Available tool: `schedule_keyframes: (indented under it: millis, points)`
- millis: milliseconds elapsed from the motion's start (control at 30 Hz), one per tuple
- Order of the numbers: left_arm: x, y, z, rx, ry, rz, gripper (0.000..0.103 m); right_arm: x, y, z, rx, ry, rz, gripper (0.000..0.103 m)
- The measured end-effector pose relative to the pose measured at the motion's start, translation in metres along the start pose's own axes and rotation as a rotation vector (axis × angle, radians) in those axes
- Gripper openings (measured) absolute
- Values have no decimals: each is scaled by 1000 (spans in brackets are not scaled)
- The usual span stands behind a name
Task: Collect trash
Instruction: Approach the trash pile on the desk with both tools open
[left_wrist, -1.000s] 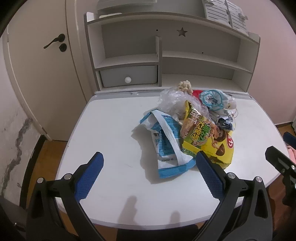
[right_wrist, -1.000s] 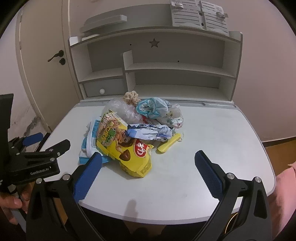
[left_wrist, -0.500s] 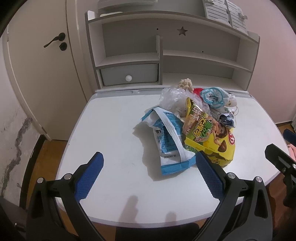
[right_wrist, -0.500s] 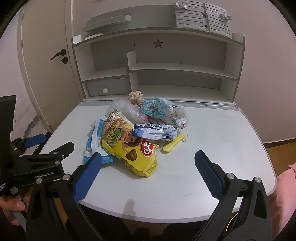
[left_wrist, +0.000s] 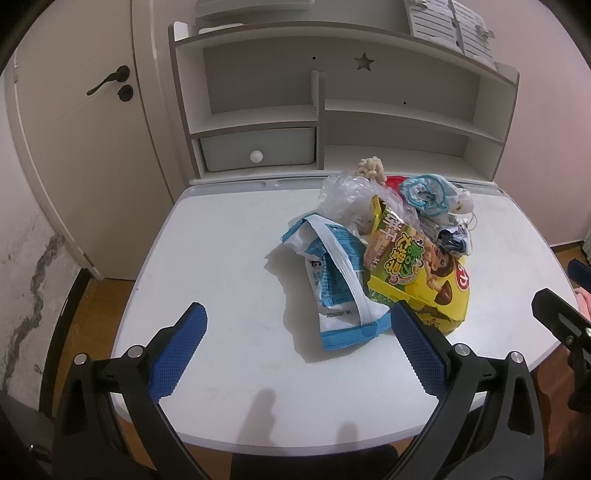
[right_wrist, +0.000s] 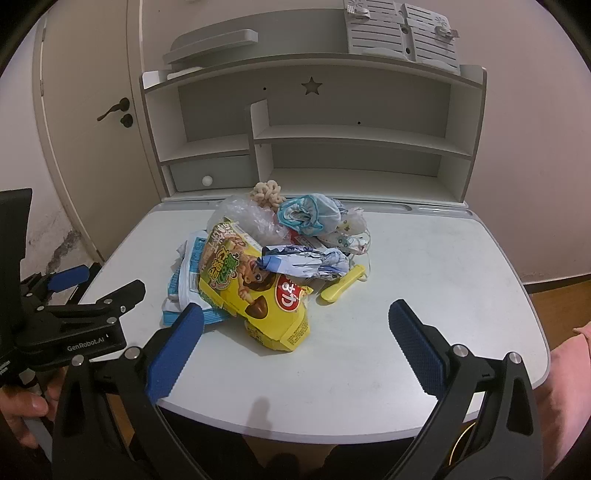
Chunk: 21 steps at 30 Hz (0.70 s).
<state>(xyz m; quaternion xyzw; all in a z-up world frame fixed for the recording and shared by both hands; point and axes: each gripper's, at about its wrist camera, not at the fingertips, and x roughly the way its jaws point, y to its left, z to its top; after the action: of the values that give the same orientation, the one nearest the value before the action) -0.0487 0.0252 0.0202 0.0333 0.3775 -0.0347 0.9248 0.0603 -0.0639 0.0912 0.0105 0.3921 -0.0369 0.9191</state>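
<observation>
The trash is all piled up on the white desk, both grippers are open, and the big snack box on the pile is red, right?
Not quite. The snack box is yellow, as the right wrist view shows; only a small round logo on it is red. The rest holds: the trash sits piled on the white desk, and the left gripper and right gripper are both open.

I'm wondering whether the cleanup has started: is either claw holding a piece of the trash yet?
No: the left claw and the right claw both stand wide open, short of the yellow cardboard snack box.
</observation>
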Motion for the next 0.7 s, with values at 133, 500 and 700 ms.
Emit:
schedule_keyframes:
  millis: [133, 500, 700]
  points:
    - [0, 0, 0, -1, 0, 0, 97, 0, 0, 1, 1, 3, 2, 97]
    - [0, 0, 0, 1, 1, -1, 97, 0, -1, 0, 2, 6, 3, 97]
    - [2, 0, -1, 1, 7, -2, 97, 3, -3, -1, 4, 11, 4, 97]
